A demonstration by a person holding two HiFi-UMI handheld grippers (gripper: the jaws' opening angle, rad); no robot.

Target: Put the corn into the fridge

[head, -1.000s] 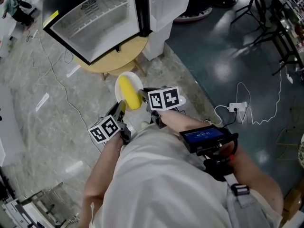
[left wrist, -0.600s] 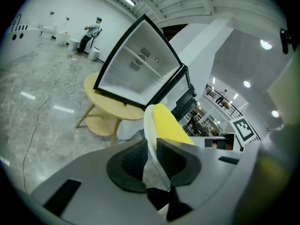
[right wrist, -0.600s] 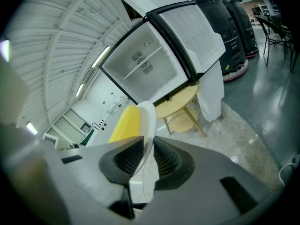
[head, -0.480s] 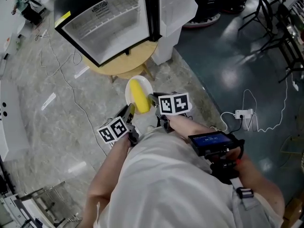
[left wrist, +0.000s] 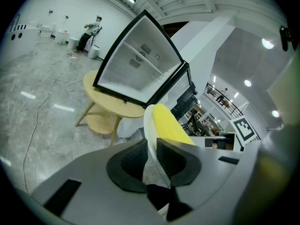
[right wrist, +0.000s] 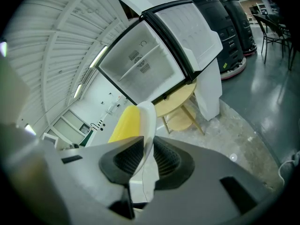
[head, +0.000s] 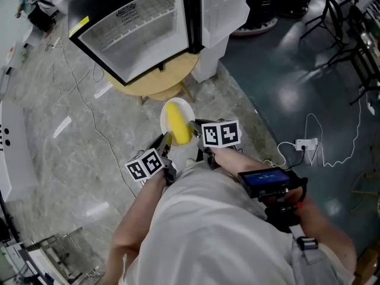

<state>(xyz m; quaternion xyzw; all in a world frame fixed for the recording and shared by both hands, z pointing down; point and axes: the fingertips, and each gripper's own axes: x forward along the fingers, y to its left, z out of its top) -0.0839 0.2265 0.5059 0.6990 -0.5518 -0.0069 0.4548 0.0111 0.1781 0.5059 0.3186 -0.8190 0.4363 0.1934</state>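
A yellow corn cob (head: 177, 122) lies on a white plate (head: 168, 111) held in the air between my two grippers. My left gripper (head: 165, 140) is shut on the plate's near-left rim (left wrist: 149, 139). My right gripper (head: 194, 126) is shut on its right rim (right wrist: 147, 135). The corn (left wrist: 169, 124) (right wrist: 125, 123) shows beyond the jaws in both gripper views. Ahead stands the small fridge (head: 138, 28) with its door (head: 222, 8) swung open and white shelves bare inside, resting on a round wooden table (head: 159, 81).
Cables (head: 83, 103) trail over the grey marble floor left of the table. A power strip with white cord (head: 300, 142) lies on the dark floor at right. Black chairs (head: 350, 34) stand at far right. A white counter (head: 15, 153) runs along the left edge.
The plate with the corn and both grippers have shifted slightly right and down in the head view since a second ago, as the fridge came more to the centre. Both grips are unchanged.
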